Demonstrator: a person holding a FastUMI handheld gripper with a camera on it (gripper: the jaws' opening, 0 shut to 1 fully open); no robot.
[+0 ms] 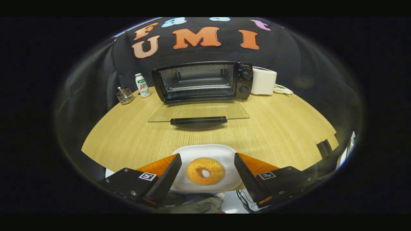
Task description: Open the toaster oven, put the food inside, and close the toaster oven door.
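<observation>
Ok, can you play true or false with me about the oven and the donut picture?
1. The toaster oven door is open, lying flat. True.
2. The donut is already inside the oven. False: it sits on a white plate on the table.
3. The gripper is open, one finger on each side of the donut, not touching it. True.
4. A bottle stands on top of the oven. False: it stands on the table beside it.
5. A white toaster stands on the knob side of the oven. True.

tongs (207, 166) | fingers (167, 178) spread wide (nothing gripped) | level, pointing forward, angled slightly down
</observation>
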